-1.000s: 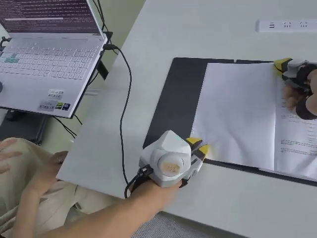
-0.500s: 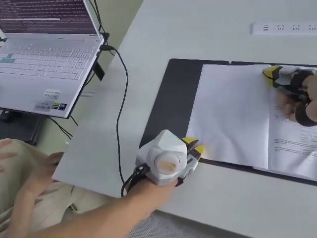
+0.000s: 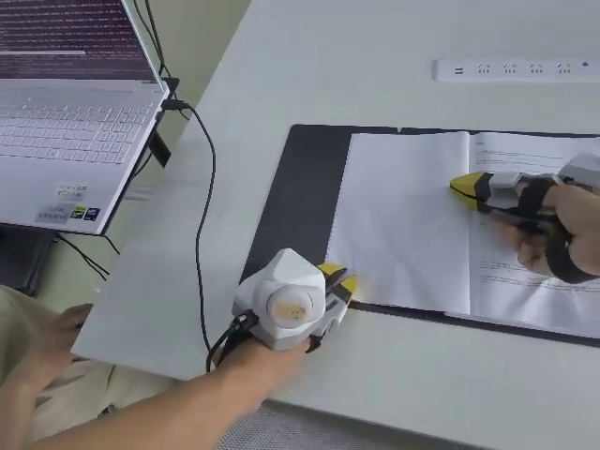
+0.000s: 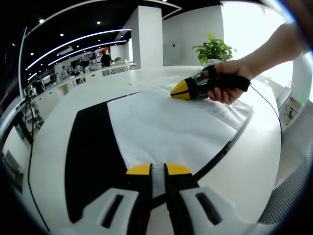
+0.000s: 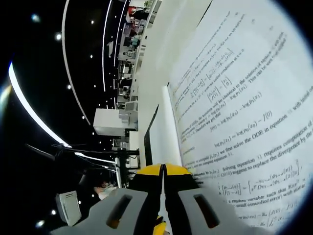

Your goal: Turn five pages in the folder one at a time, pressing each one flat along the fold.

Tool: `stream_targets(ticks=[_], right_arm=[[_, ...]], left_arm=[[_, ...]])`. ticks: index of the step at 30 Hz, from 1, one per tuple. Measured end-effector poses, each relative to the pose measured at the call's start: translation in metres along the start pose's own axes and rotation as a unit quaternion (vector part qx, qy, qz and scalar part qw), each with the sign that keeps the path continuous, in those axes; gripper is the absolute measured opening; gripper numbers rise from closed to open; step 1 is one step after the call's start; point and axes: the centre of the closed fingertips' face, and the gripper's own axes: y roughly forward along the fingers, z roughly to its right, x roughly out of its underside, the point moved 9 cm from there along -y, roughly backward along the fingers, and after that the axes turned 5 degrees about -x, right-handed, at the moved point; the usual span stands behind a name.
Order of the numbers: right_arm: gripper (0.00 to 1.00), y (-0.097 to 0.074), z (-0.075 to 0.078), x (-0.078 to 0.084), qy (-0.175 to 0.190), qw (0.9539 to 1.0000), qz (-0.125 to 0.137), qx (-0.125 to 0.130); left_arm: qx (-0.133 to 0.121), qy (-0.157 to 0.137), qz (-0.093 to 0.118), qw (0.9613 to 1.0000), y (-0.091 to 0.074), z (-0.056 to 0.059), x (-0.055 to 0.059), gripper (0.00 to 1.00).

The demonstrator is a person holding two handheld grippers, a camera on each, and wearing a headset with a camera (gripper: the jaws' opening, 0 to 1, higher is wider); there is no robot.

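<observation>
A black folder (image 3: 305,192) lies open on the white table. A blank turned page (image 3: 403,220) rests on its left half and a printed page (image 3: 539,277) on its right. My right gripper (image 3: 461,187) is shut, its yellow tips down on the fold between the two pages, partway along it. In the right gripper view its tips (image 5: 163,170) meet over the printed page (image 5: 234,117). My left gripper (image 3: 339,280) is shut at the blank page's near left corner. In the left gripper view its tips (image 4: 159,170) sit at the blank page's (image 4: 166,125) edge, with the right gripper (image 4: 182,89) beyond.
An open laptop (image 3: 70,122) stands at the far left, with a black cable (image 3: 201,234) running down along the table beside the folder. A white power strip (image 3: 511,68) lies beyond the folder. The table's near edge (image 3: 394,412) passes just below the left gripper.
My right gripper has slid from the fold's far end toward me along the fold. The left gripper has stayed at the page corner. The head camera has shifted.
</observation>
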Motion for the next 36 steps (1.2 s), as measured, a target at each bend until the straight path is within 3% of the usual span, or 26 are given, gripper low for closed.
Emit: stream_targets(ticks=[1,11,24,29,32,36], right_arm=[[0.0,-0.004,0.001,0.007,-0.007,0.9999,-0.016,0.001],[0.0,-0.034,0.006,0.058,-0.02,0.9974,-0.068,0.01],[0.0,-0.061,0.014,0.115,-0.004,0.9946,-0.104,0.001],[0.0,-0.071,0.01,0.135,-0.005,0.9928,-0.119,0.001],[0.0,-0.079,0.003,0.146,-0.01,0.9924,-0.123,-0.006],[0.0,-0.091,-0.013,0.15,-0.025,0.9953,-0.091,-0.022]], left_arm=[[0.0,0.001,0.0,1.0,0.0,0.0,0.0,0.08],[0.002,0.009,-0.004,1.0,0.001,0.0,-0.001,0.08],[0.002,0.004,-0.002,1.0,0.001,-0.001,0.0,0.08],[0.002,0.006,-0.003,1.0,-0.001,0.0,-0.001,0.08],[0.0,0.003,-0.005,1.0,-0.001,0.0,-0.001,0.07],[-0.008,-0.004,-0.014,0.9999,-0.001,0.0,-0.003,0.06]])
